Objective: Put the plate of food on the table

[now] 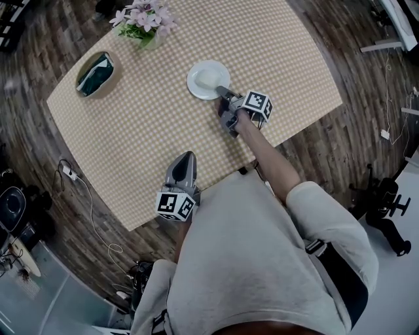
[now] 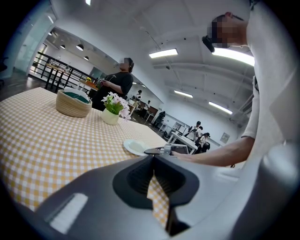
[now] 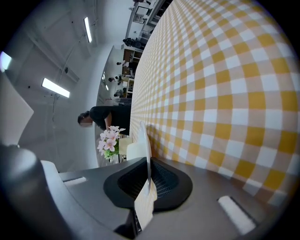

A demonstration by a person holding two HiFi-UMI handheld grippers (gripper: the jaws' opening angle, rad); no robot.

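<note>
A white plate [image 1: 208, 79] with a pale piece of food on it sits level at the cloth of the checked table [image 1: 150, 131], in the far middle; whether it rests on the cloth I cannot tell. My right gripper [image 1: 224, 91] is shut on the plate's near right rim. In the right gripper view the plate [image 3: 143, 138] runs edge-on between the jaws of the right gripper [image 3: 149, 183]. My left gripper [image 1: 186, 159] hovers over the table's near edge, shut and holding nothing. The left gripper [image 2: 152, 185] looks toward the plate [image 2: 133, 146] and the right gripper [image 2: 159, 151].
A woven basket [image 1: 96, 74] with a dark green lining stands at the far left of the table. A small vase of pink flowers [image 1: 145, 19] is at the far edge. A person [image 2: 119, 84] stands beyond the table. Cables [image 1: 85, 196] lie on the wooden floor at left.
</note>
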